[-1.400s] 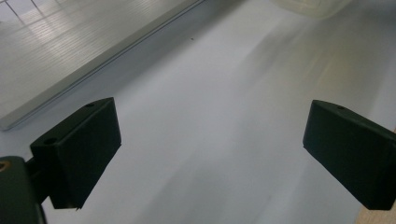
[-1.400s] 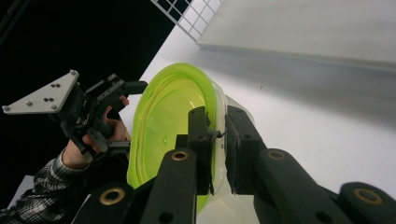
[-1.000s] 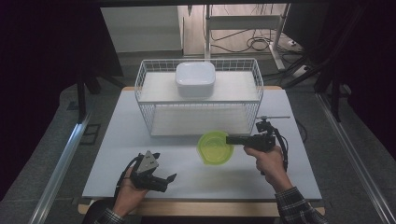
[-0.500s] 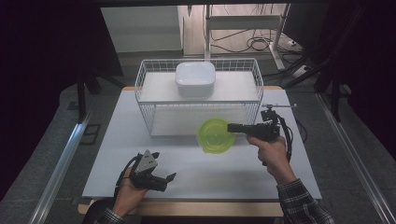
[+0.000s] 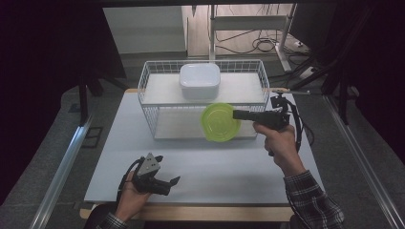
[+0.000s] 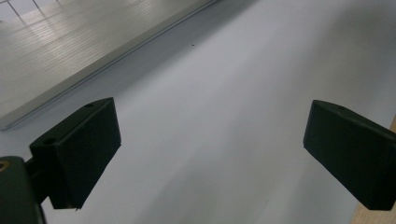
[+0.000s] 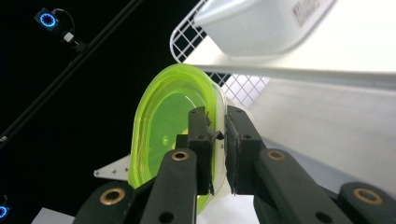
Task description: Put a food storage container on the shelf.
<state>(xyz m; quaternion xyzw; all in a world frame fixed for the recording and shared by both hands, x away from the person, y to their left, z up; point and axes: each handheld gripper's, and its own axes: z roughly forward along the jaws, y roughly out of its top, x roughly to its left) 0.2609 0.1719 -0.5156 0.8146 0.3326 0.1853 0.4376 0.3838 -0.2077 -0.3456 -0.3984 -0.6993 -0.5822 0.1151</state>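
Observation:
A translucent green bowl hangs tilted on edge in front of the white wire rack. My right gripper is shut on its rim. In the right gripper view the two jaws pinch the bowl wall at my right gripper. A white rectangular container lies upside down on the rack's top shelf, and it shows as the white container above the bowl. My left gripper rests low over the table's front left, open, and the left gripper has bare white tabletop between its jaws.
The white table has free room across its front and middle. The rack's lower shelf is bare behind the bowl. Cables and a metal stand lie on the floor beyond the table.
My right gripper has lifted the green bowl off the table and carried it up toward the rack front, tipping it on edge. The left gripper has stayed put.

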